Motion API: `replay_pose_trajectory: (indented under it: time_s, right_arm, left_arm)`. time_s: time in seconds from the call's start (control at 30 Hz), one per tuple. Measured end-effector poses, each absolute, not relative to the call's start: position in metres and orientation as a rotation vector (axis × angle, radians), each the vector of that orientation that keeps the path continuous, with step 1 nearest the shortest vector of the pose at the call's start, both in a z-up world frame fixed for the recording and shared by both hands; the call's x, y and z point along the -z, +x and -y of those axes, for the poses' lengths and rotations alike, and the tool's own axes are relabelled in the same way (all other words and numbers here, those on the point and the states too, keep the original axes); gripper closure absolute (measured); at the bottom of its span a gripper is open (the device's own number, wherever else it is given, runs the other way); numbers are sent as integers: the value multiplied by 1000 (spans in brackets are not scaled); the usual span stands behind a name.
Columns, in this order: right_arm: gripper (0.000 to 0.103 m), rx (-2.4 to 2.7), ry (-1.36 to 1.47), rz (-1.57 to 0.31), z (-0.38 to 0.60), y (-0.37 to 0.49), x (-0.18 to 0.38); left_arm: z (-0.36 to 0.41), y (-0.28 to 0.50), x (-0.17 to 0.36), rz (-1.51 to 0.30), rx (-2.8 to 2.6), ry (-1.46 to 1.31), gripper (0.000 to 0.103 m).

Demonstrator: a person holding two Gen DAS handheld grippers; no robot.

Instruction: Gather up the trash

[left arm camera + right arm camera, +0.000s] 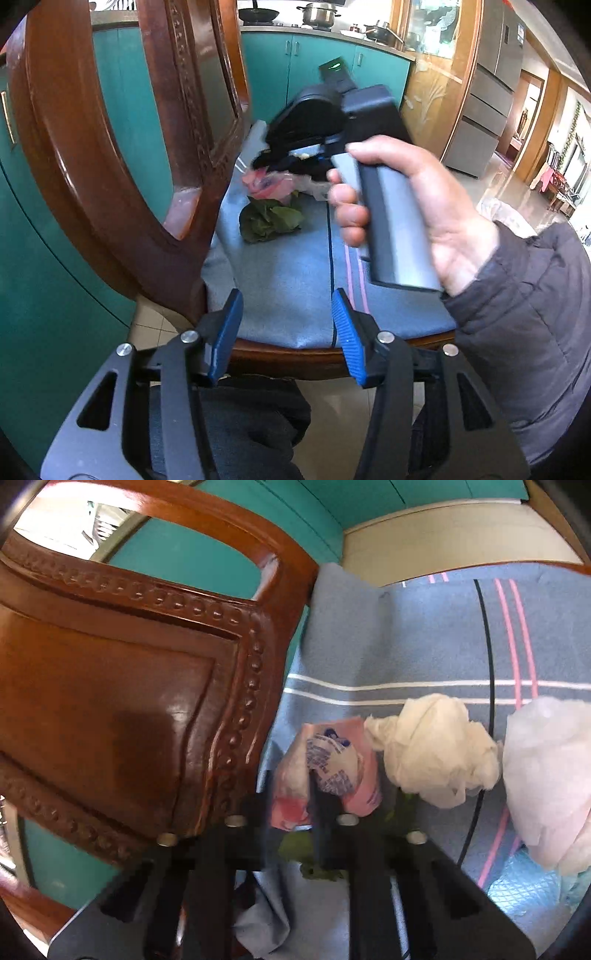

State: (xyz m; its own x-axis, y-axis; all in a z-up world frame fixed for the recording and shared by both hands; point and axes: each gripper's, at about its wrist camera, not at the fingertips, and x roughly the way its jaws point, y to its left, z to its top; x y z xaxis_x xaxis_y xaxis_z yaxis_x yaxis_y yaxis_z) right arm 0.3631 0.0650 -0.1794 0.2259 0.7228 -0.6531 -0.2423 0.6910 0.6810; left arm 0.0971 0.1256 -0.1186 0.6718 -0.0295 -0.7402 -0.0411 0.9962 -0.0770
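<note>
Right gripper: fingers pressed onto pink plastic wrapper, lower centre of frame.
Left gripper: blue pads spread, nothing between them, bottom centre.
Other trash: crumpled tissue right of wrapper; green leaf mid-frame on blue cloth.
Chair back: left.

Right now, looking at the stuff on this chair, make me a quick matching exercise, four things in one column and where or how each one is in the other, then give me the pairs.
Things:
1. pink wrapper
2. crumpled tissue
3. green leaves
4. left tool

States:
A. open, holding nothing
B. lying on the blue cloth below the wrapper in the left view
C. pinched in the right tool
D. lying free, right of the wrapper in the right view

Pairs: 1-C, 2-D, 3-B, 4-A
</note>
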Motion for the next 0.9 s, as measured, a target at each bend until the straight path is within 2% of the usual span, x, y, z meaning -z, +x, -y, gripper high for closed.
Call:
replay_pose_trajectory:
  time_s: [0.27, 0.3, 0.37, 0.47, 0.6, 0.63, 0.7, 0.73, 0.9]
  right_arm:
    - [100, -800, 391, -1018, 14, 307, 119]
    - [100, -785, 362, -992, 27, 302, 112]
    - [100, -730, 287, -926, 63, 287, 101]
    - [100, -641, 235, -857, 112, 272, 103]
    - [100, -638, 342, -846, 164, 271, 126]
    - [100, -626, 346, -852, 170, 271, 131]
    - [100, -625, 341, -847, 177, 269, 132]
    - [100, -632, 348, -844, 184, 270, 128]
    - [100, -630, 339, -815, 187, 265, 120]
  left_arm:
    - [-122, 125, 120, -818, -27, -83, 51]
    - [-119, 136, 120, -814, -26, -65, 48]
    - [-111, 164, 126, -825, -20, -17, 33]
    - [-102, 209, 144, -884, -53, 65, 32]
    - [-99, 256, 168, -963, -95, 113, 33]
    - [-100, 263, 174, -978, -106, 110, 34]
    - [-103, 273, 185, -1008, -129, 113, 43]
    - [-104, 276, 190, -1024, -142, 125, 55]
    - [-108, 270, 185, -1004, -144, 87, 74]
